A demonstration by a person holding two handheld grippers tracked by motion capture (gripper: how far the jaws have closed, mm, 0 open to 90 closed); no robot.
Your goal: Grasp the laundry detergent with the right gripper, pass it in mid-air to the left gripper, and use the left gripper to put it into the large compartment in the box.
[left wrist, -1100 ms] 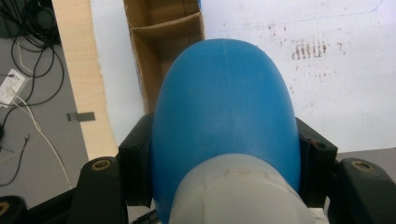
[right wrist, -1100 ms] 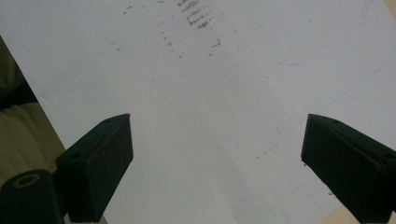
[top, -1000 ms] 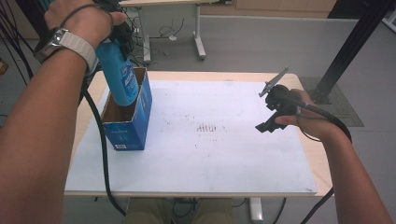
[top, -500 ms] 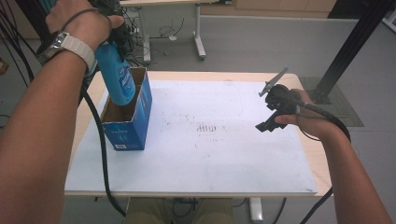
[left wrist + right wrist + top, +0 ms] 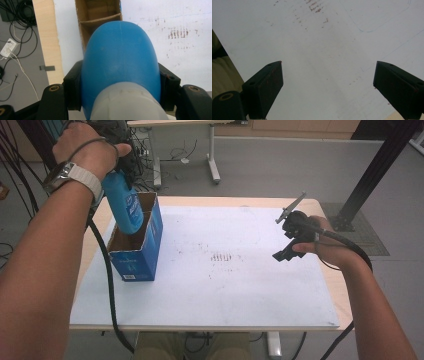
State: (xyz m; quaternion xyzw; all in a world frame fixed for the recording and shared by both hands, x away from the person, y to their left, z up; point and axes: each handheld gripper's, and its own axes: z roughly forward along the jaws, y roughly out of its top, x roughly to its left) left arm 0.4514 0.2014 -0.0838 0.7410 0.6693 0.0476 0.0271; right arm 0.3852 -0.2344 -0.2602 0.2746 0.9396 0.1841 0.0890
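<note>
left claw [image 5: 120, 82] pinching blue bottle [image 5: 125, 210], tilted over box [image 5: 145, 255] at nine o'clock; could snag its rim and tip it. right claw [image 5: 327, 87] spread, idle.

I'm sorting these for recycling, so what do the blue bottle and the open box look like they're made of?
Blue bottle: probably plastic, with a smooth, faintly glossy skin, a moulded seam line and a paler, cloudy neck end.
Box: cardboard, judging by its raw brown inside and flaps; the outside is printed blue with a slight sheen.
</note>
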